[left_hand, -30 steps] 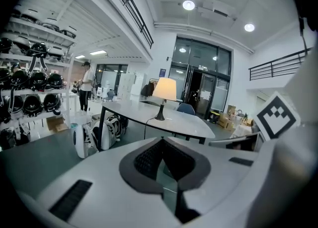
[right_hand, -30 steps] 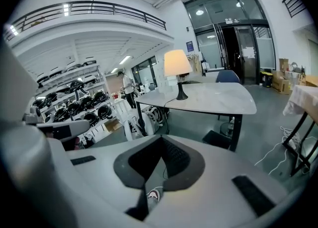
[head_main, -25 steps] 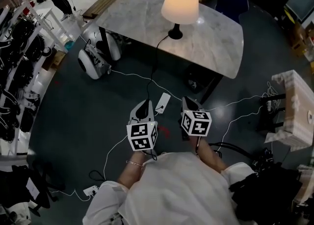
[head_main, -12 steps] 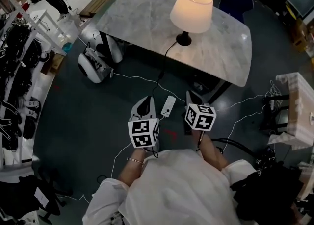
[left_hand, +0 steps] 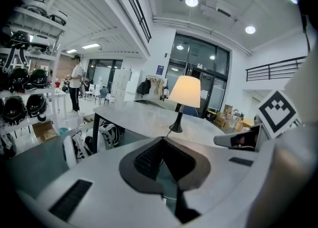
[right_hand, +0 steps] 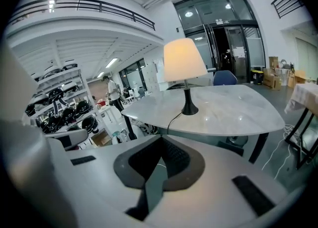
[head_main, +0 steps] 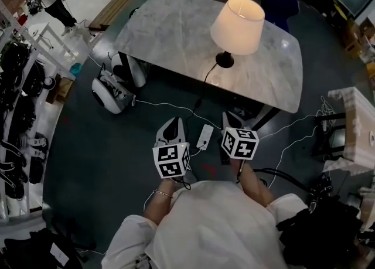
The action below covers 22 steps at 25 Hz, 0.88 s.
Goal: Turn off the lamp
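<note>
Far left on the floor, a white wheeled machine (head_main: 111, 83) sits by the tabletop (head_main: 170, 33). The left tool (head_main: 171, 127) and right tool (head_main: 228, 120) are both clenched and empty, with a power strip (head_main: 205, 136) between them. The lit lamp (head_main: 237, 23) stands upright on the tabletop, far ahead and rightward, likely nearer the right tool. Its cord (head_main: 205, 83) drops over the near edge.

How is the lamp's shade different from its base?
The shade is wide, cream and glowing; the base is small, black and unlit. The shade sits up high; the base rests on the table. Both are round.
</note>
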Each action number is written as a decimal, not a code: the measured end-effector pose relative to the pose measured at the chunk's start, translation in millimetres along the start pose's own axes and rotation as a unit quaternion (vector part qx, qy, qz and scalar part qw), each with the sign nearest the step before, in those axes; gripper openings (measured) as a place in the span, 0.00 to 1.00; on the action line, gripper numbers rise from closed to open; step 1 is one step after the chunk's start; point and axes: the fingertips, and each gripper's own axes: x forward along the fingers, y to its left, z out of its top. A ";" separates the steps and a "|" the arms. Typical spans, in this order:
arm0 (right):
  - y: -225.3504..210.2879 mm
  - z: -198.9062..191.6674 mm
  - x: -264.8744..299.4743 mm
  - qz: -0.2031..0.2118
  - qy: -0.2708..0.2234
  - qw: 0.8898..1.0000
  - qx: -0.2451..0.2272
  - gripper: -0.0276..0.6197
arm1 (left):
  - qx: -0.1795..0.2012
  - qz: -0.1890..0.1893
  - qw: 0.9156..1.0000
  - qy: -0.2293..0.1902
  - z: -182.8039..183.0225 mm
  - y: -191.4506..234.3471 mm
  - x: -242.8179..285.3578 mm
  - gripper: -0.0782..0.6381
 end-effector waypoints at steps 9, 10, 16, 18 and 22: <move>-23.9 -13.8 20.8 -0.032 0.023 0.999 0.026 0.04 | -0.004 -0.009 0.999 0.051 -32.9 13.9 45.2 0.12; -28.6 -17.6 24.8 -0.033 0.027 0.999 0.030 0.04 | -0.004 -0.008 0.998 0.056 -37.4 13.7 50.0 0.12; -60.9 -41.3 57.9 -0.048 0.050 0.996 0.059 0.04 | -0.017 -0.002 0.996 0.083 -69.5 13.3 76.2 0.12; -69.3 -54.2 71.1 -0.047 0.058 0.995 0.067 0.04 | -0.011 -0.001 0.995 0.096 -88.4 15.1 87.3 0.12; -88.9 -83.6 95.9 -0.045 0.073 0.994 0.073 0.04 | -0.006 0.003 0.993 0.114 -123.9 19.3 112.4 0.12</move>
